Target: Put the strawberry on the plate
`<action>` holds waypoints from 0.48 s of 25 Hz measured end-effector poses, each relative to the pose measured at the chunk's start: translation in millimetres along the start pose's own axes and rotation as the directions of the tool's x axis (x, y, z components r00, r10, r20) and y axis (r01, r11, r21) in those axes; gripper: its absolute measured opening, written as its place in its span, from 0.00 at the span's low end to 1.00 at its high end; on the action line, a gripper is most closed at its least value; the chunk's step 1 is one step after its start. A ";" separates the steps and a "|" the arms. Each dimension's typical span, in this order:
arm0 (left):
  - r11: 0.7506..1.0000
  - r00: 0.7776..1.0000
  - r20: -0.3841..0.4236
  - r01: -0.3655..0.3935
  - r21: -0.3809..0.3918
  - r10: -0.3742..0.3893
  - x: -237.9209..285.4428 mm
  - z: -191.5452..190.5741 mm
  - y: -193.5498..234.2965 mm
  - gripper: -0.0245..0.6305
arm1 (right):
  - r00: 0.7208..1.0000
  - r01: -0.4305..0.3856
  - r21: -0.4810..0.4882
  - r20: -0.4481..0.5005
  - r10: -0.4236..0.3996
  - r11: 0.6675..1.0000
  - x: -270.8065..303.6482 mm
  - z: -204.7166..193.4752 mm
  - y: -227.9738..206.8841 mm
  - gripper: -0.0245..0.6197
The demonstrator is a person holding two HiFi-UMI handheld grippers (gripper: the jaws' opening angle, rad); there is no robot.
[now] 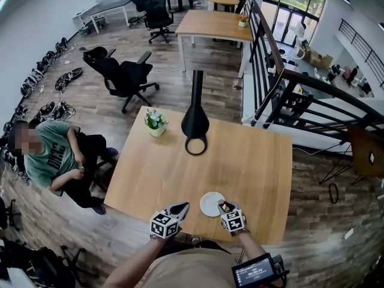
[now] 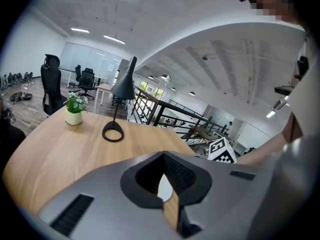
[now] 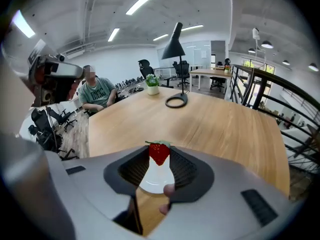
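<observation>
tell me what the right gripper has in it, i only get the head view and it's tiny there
Observer: In the right gripper view, the right gripper is shut on a red strawberry, pinched at the jaw tips with its green cap on top.
Operator: is it over the plate
Observer: The white plate shows straight behind the strawberry, between the jaws. Whether they touch I cannot tell.
Operator: and the left one
Observer: The left gripper view shows the left gripper shut with nothing in it.
</observation>
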State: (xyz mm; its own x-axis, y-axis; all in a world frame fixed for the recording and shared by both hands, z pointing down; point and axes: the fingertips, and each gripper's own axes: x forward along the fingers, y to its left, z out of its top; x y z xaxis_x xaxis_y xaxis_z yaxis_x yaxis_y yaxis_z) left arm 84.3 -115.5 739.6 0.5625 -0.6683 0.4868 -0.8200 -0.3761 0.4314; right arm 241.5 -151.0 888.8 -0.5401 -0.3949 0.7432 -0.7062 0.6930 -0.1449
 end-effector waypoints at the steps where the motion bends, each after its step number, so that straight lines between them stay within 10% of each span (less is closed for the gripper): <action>1: 1.000 1.000 0.001 -0.005 0.001 0.005 3.5 -0.4 3.4 0.04 | 1.000 -0.001 -0.017 -0.004 0.001 1.000 9.1 -2.6 -4.3 0.25; 12: 0.998 0.998 -0.019 -0.054 -0.037 0.053 6.5 -7.9 23.8 0.04 | 0.980 -0.031 -0.098 -0.200 0.010 0.995 59.5 -32.2 -1.7 0.25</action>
State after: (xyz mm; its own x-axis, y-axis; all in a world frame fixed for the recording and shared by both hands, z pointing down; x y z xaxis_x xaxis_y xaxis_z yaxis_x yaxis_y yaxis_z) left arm 69.2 -123.8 759.1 0.5202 -0.6749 0.5234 -0.8446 -0.3155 0.4327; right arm 225.3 -156.4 954.4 -0.4452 -0.2594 0.8571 -0.6409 0.7608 -0.1027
